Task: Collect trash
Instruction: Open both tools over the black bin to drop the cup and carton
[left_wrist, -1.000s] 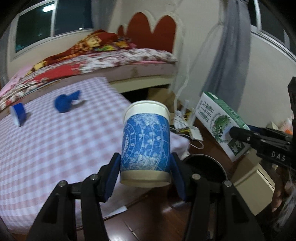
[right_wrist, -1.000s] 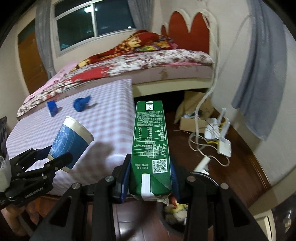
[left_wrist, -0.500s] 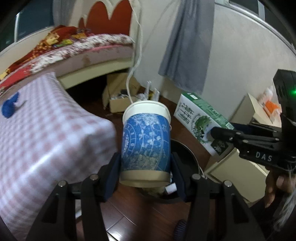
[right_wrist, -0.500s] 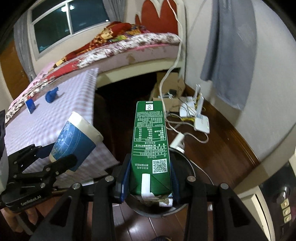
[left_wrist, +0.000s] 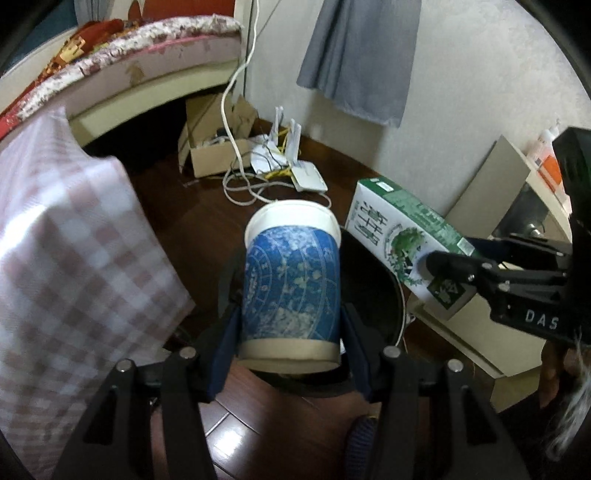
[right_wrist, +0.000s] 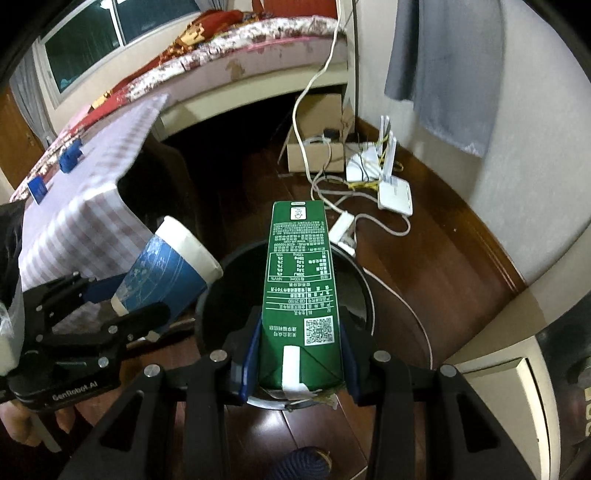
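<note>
My left gripper (left_wrist: 290, 343) is shut on a blue-patterned paper cup (left_wrist: 291, 280) with a white rim, held over the near side of a round black trash bin (left_wrist: 373, 291) on the floor. My right gripper (right_wrist: 299, 358) is shut on a green milk carton (right_wrist: 299, 280), which hangs above the same trash bin (right_wrist: 354, 273). The right wrist view shows the paper cup (right_wrist: 173, 273) tilted at the bin's left rim in the left gripper (right_wrist: 122, 306). In the left wrist view the carton (left_wrist: 402, 236) and right gripper (left_wrist: 454, 254) sit to the right of the bin.
A table with a pink checked cloth (left_wrist: 66, 258) stands left of the bin, with small blue objects (right_wrist: 70, 155) on it. Behind the bin on the dark wood floor lie white routers (right_wrist: 391, 184), cables and a cardboard box (left_wrist: 218, 155). A bed (right_wrist: 258, 44) and a grey curtain (left_wrist: 362, 59) are beyond.
Both grippers have swung away from the table and down toward the trash bin, still holding the cup and the carton. The bin now sits directly beneath them.
</note>
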